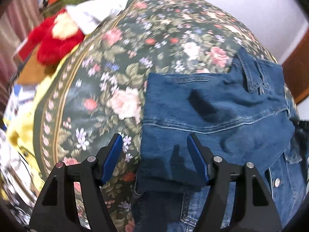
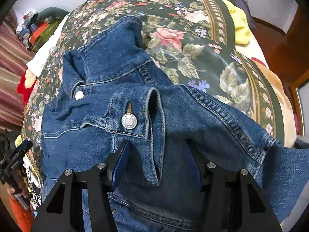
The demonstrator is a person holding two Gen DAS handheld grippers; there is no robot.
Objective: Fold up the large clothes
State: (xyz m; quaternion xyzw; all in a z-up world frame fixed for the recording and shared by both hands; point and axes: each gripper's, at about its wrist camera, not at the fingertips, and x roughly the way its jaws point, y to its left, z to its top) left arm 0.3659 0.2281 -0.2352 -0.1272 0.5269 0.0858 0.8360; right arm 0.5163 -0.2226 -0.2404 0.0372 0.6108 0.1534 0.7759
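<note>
A blue denim jacket (image 1: 222,106) lies partly folded on a floral bedspread (image 1: 135,38). My left gripper (image 1: 154,138) hovers open over the jacket's left edge, with nothing held between its blue pads. In the right wrist view the jacket (image 2: 115,77) fills the middle, and a buttoned cuff (image 2: 129,121) lies on top. My right gripper (image 2: 156,144) stands open just above it. A raised fold of the cuff sits loose between the jaws. The left gripper (image 2: 23,148) shows at the far left edge, held by a hand (image 2: 17,189).
A red plush toy (image 1: 54,38) and a white cloth (image 1: 92,13) lie at the bedspread's far left corner. Yellow fabric (image 2: 239,25) sits along the bed's right side. Dark wooden furniture (image 2: 270,44) stands beyond it. Clutter lines the left edge (image 2: 34,31).
</note>
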